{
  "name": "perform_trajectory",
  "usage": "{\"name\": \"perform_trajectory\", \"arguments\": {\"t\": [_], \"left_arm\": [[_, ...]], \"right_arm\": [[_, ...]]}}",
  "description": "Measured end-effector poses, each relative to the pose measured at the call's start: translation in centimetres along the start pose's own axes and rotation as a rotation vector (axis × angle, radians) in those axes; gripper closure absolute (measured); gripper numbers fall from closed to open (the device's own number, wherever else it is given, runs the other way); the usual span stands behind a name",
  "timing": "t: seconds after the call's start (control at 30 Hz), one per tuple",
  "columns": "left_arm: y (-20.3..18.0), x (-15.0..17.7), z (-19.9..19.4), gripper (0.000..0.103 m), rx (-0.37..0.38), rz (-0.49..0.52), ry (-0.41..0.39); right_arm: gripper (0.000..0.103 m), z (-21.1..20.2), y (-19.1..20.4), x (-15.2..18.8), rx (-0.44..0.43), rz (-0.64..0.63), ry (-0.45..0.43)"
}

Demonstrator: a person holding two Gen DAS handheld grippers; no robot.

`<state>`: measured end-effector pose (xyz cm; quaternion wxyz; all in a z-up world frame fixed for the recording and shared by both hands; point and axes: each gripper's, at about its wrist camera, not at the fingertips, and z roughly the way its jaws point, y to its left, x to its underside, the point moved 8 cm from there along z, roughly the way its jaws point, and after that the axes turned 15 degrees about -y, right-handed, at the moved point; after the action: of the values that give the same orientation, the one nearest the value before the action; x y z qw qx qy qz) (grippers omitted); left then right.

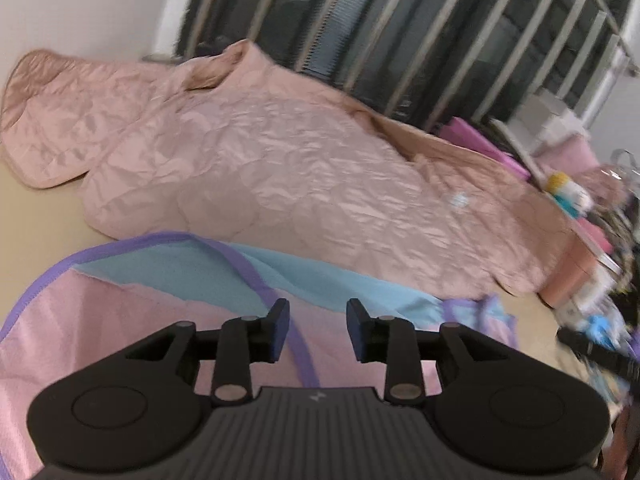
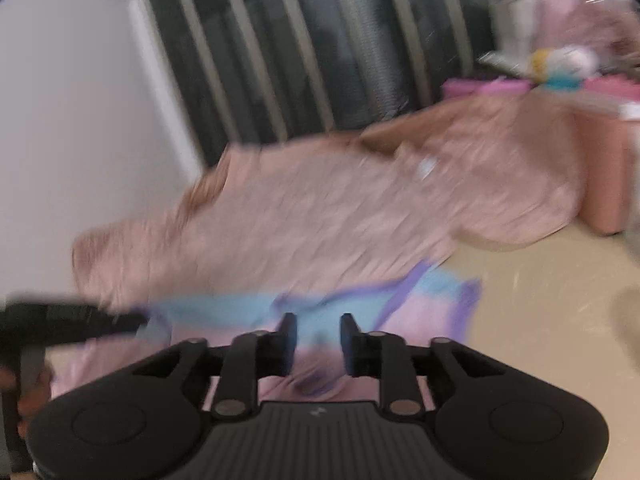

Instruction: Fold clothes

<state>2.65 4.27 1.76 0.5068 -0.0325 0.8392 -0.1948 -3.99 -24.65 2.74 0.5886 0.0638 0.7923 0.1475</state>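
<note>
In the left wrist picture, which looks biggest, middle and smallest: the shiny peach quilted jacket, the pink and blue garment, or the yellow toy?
1. Peach quilted jacket.
2. Pink and blue garment; close to the camera and partly hidden, so unsure against the jacket.
3. Yellow toy, clearly smallest.

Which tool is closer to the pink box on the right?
Probably the right tool: the pink box lies ahead to its right. The left tool sees the same box far off to its right, past the peach jacket.

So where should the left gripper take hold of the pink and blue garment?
Probably the purple-trimmed edge of the garment, which runs right under the open left gripper. Come from above and nip across the trim: it is a firm, raised border, easier to pinch than flat cloth.
</note>
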Motion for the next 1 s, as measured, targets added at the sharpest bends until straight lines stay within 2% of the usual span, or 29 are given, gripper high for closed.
{"name": "perform_trajectory", "arguments": {"t": [0.17, 0.27, 0.4, 0.47, 0.53, 0.6, 0.67, 0.73, 0.77, 0.9, 1.0], "left_arm": [[-2.2, 1.7, -1.7, 0.070, 0.072, 0.058, 0.036], [-3.7, 3.7, -2.3, 0.070, 0.112, 0.112, 0.079], [-5.9, 6.3, -3.7, 0.070, 0.138, 0.245, 0.118], [-6.7, 7.3, -5.0, 0.070, 0.166, 0.288, 0.119], [-7.1, 8.3, -5.9, 0.070, 0.208, 0.271, 0.145], [-7.6, 9.1, -6.2, 0.070, 0.238, 0.255, 0.171], [-7.9, 9.7, -5.9, 0.070, 0.236, 0.272, 0.181], [-7.8, 10.1, -5.7, 0.070, 0.216, 0.278, 0.188], [-7.6, 10.3, -5.8, 0.070, 0.210, 0.274, 0.192], [-6.8, 10.7, -6.2, 0.070, 0.193, 0.250, 0.206], [-5.2, 8.4, -7.3, 0.069, 0.155, 0.232, 0.142]], "right_arm": [[0.076, -4.1, -4.6, -2.6, 0.032, 0.035, -0.017], [0.076, -4.3, -5.6, -1.7, 0.027, 0.032, 0.029], [0.076, -2.9, -4.0, 1.2, -0.002, -0.055, 0.105], [0.077, -3.5, -2.1, 2.7, -0.075, -0.121, 0.124], [0.081, -5.0, -0.6, 4.3, -0.162, -0.164, 0.154], [0.081, -6.4, 0.3, 5.6, -0.210, -0.188, 0.164], [0.084, -7.2, 1.0, 7.1, -0.254, -0.207, 0.184], [0.095, -7.3, 1.3, 8.5, -0.244, -0.239, 0.214], [0.096, -7.5, 1.3, 8.9, -0.234, -0.252, 0.210], [0.097, -9.2, 1.2, 9.8, -0.206, -0.312, 0.180], [0.096, -9.2, 1.7, 9.6, -0.193, -0.364, 0.186]]}}
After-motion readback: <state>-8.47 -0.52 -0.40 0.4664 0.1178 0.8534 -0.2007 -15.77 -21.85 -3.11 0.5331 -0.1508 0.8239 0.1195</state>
